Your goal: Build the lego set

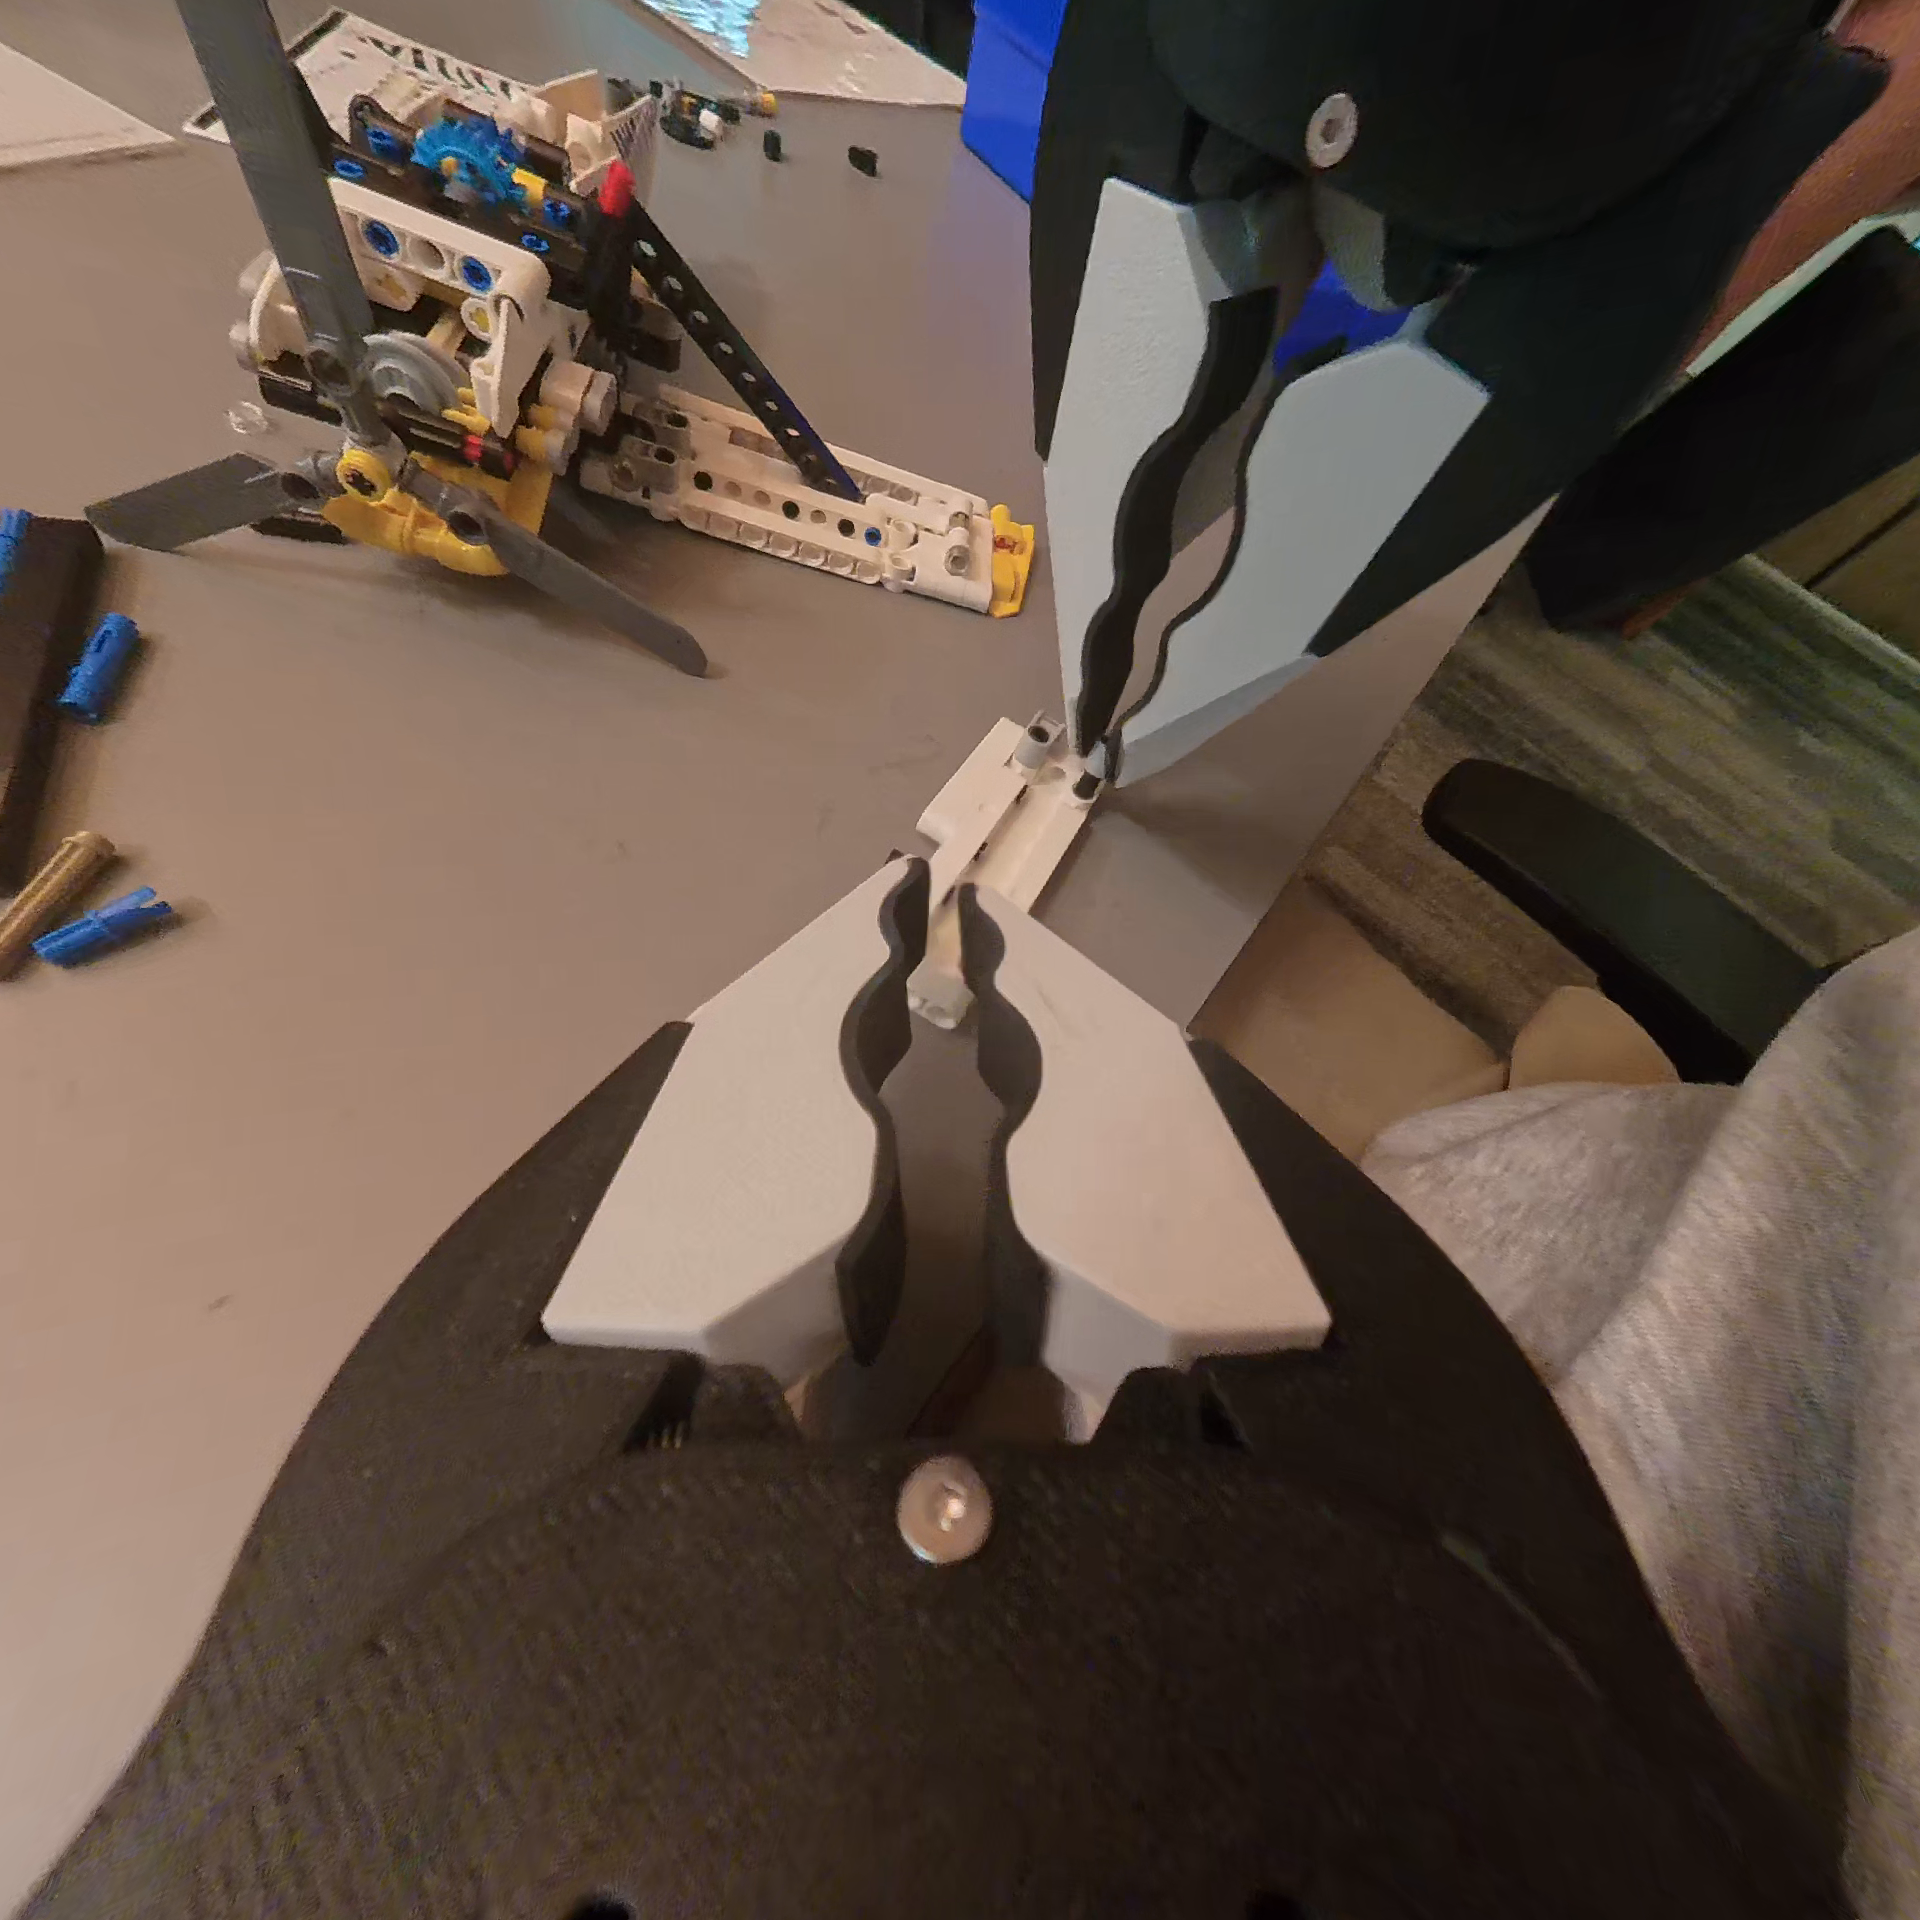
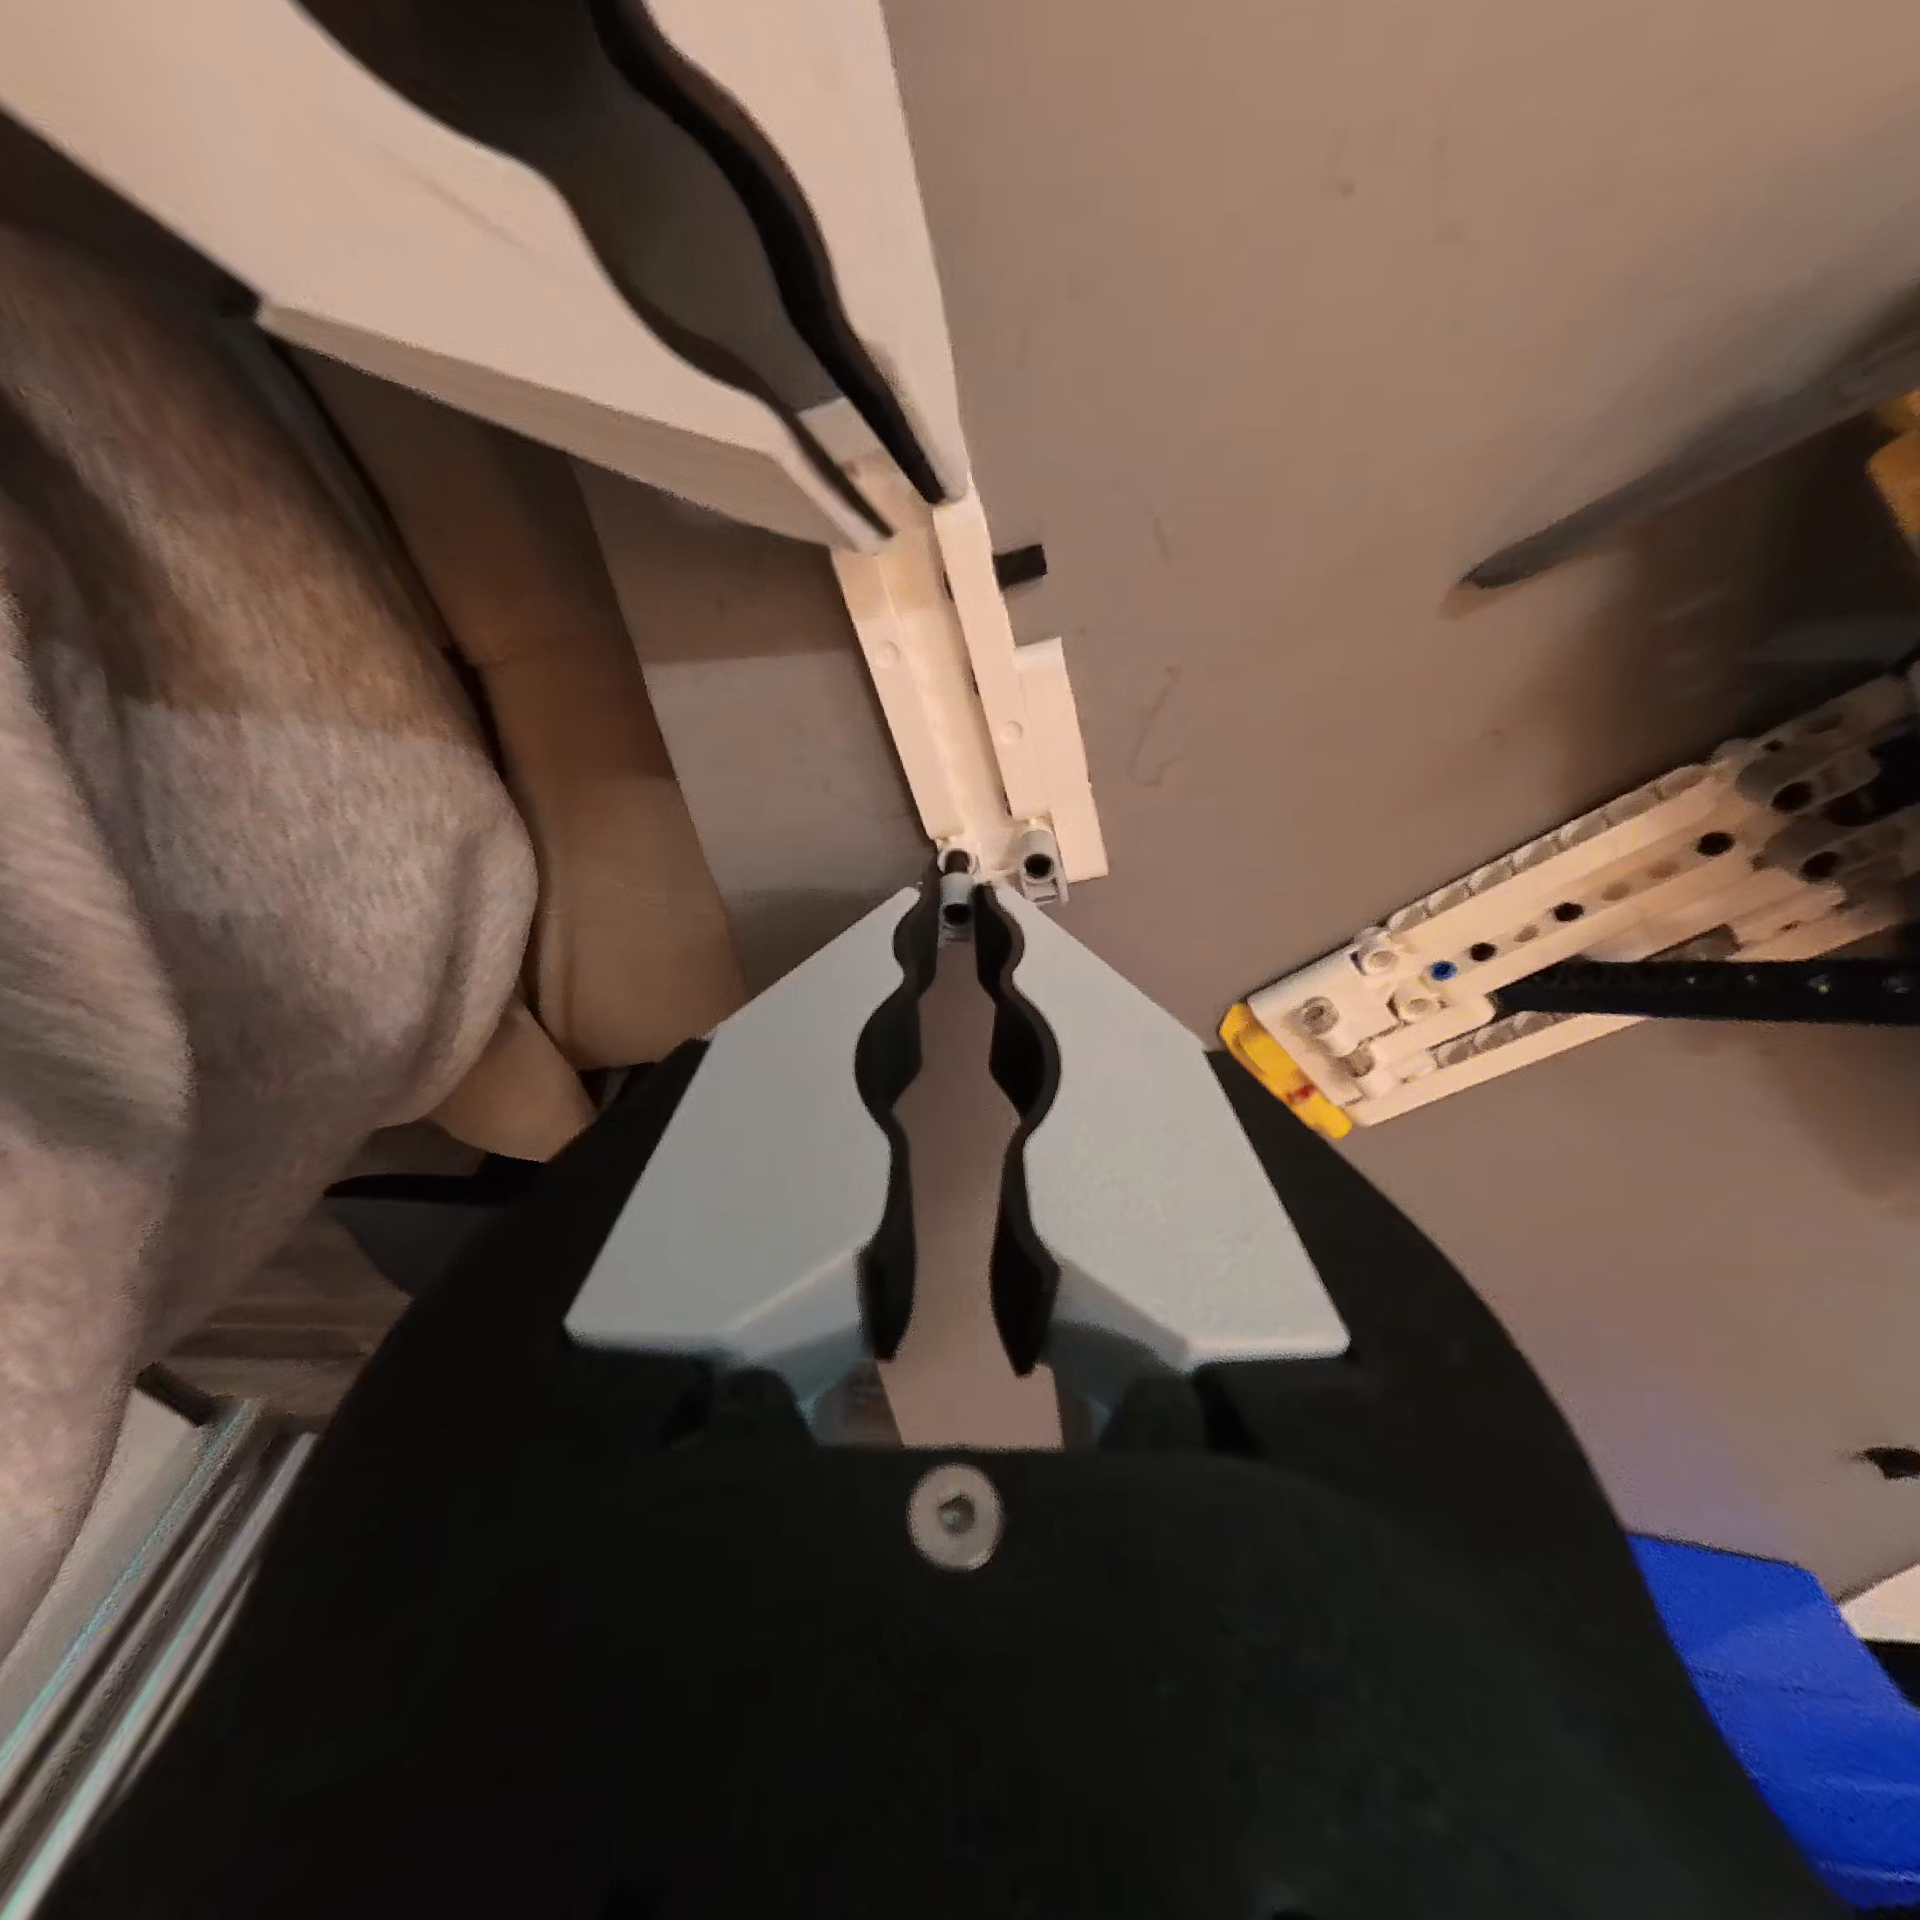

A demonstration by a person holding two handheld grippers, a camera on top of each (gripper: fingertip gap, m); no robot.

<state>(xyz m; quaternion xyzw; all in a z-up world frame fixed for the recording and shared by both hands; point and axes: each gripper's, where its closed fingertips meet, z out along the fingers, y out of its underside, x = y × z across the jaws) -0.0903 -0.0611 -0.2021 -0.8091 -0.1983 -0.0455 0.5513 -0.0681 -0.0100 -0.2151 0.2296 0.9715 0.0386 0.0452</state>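
My left gripper point(image 1: 940, 899) is shut on the near end of a white beam assembly point(image 1: 1003, 821), holding it over the grey table's edge. My right gripper point(image 2: 957, 902) is shut on a small grey pin point(image 2: 956, 920) and holds it against the assembly's end point(image 2: 977, 727), beside a second grey pin point(image 2: 1039, 864) seated there. In the left wrist view the right gripper point(image 1: 1096, 753) comes down from above onto the assembly's far end. The left gripper point(image 2: 894, 499) shows at the top of the right wrist view. The partly built plane model point(image 1: 468, 343) with grey propeller blades stands at far left.
Blue pins point(image 1: 99, 665) point(image 1: 104, 925), a brass-coloured rod point(image 1: 52, 894) and a black block point(image 1: 42, 665) lie at the left edge. A blue bin point(image 1: 1008, 94) and a booklet point(image 1: 343, 52) are at the back. A grey sleeve point(image 1: 1714, 1299) and a chair armrest point(image 1: 1600, 914) are on the right. About 6 cm separates my left fingertips from my right. About 15 cm separates my left fingertips from the brass-coloured rod point(image 1: 52, 894).
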